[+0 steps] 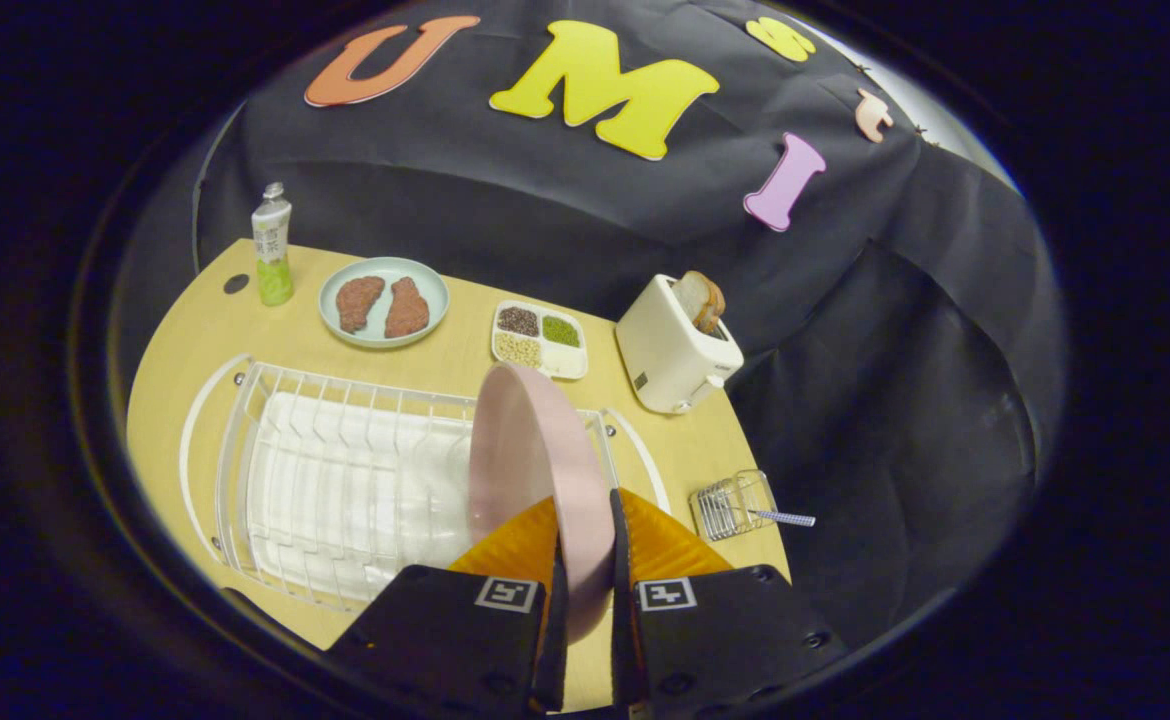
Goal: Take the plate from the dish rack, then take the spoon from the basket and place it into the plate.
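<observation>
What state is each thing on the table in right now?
Tool: shut on the pink plate.
Pink plate: on edge, gripped at its rim, over the rack.
Rack: otherwise bare.
Basket: spoon poking out.
Toaster: bread sticking up.
Bottle: upright, capped.

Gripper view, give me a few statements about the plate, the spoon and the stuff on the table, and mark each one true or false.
1. The pink plate stands on edge between the tongs, which are shut on its rim. True.
2. The spoon already lies in the pink plate. False: it sits in the small wire basket, handle sticking out.
3. The toaster holds a slice of bread. True.
4. The green plate beyond the dish rack is bare. False: it carries two brown pieces of food.
5. The bottle lies on its side. False: it stands upright.
</observation>
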`<act>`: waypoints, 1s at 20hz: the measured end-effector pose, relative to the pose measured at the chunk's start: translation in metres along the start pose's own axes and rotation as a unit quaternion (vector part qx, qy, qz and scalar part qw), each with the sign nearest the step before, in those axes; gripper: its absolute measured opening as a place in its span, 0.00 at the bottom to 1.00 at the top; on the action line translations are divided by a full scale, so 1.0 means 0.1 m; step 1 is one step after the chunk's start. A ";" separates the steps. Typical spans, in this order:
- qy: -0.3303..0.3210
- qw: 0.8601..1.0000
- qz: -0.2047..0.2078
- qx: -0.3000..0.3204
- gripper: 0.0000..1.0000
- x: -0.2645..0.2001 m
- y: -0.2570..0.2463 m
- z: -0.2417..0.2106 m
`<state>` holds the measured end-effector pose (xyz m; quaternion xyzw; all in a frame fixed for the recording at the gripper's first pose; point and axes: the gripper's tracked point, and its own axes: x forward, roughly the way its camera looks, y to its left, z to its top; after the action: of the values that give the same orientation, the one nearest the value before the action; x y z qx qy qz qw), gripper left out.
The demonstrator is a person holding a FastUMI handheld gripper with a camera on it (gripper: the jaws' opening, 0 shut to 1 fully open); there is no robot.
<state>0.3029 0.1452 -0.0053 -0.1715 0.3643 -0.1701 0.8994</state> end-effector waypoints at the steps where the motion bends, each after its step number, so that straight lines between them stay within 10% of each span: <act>1: -0.013 1.000 0.018 -0.006 0.23 -0.06 -0.01 -0.01; 11: -0.113 0.980 0.156 0.043 0.23 -0.85 -0.51 -1.18; 20: -0.055 0.954 0.267 0.121 0.23 -0.65 -0.32 -2.39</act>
<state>0.0826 0.1013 -0.1139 0.0333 0.3238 0.0432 0.9445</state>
